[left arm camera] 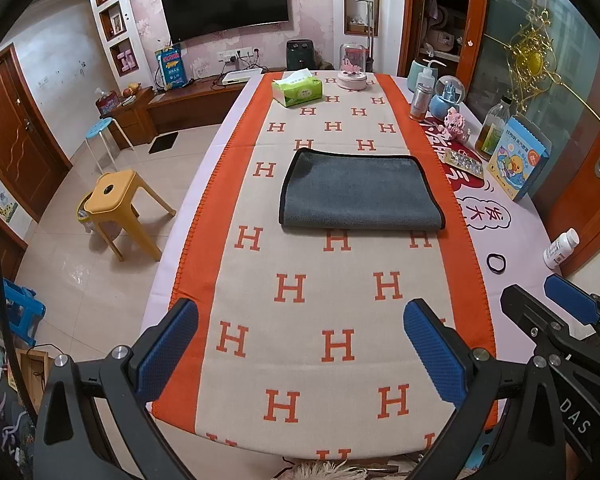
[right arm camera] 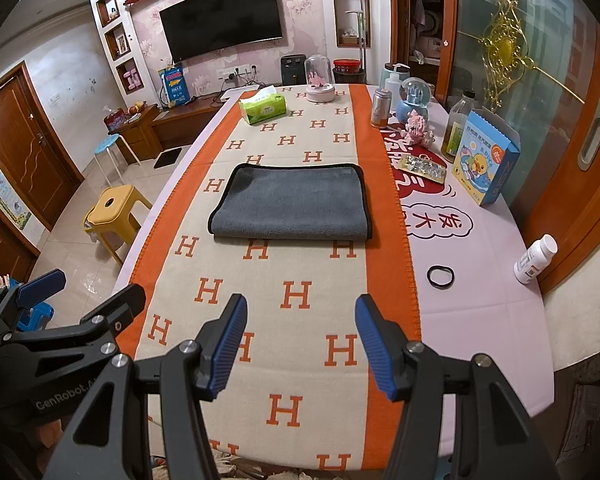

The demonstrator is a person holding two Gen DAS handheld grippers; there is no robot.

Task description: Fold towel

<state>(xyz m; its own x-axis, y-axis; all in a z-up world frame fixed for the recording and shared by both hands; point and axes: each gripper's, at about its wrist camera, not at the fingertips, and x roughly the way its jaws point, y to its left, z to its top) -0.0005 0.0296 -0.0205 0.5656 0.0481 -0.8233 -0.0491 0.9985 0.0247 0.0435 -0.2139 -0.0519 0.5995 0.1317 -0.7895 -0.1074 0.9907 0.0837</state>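
Observation:
A grey towel with black trim (left arm camera: 359, 190) lies folded in half, flat on the orange and cream H-pattern blanket (left arm camera: 300, 320); it also shows in the right wrist view (right arm camera: 290, 202). My left gripper (left arm camera: 300, 344) is open and empty, held above the near end of the table, well short of the towel. My right gripper (right arm camera: 300, 340) is open and empty too, beside the left one. The right gripper also shows at the right edge of the left wrist view (left arm camera: 539, 300), and the left gripper at the left edge of the right wrist view (right arm camera: 84, 288).
A green tissue pack (left arm camera: 297, 90) and a glass dome ornament (left arm camera: 352, 68) stand at the far end. Bottles, a snow globe (left arm camera: 448, 94), a blue box (left arm camera: 517, 160), a black hair tie (left arm camera: 495, 263) and a white pill bottle (left arm camera: 560, 249) line the table's right side. A yellow stool (left arm camera: 118, 204) stands left.

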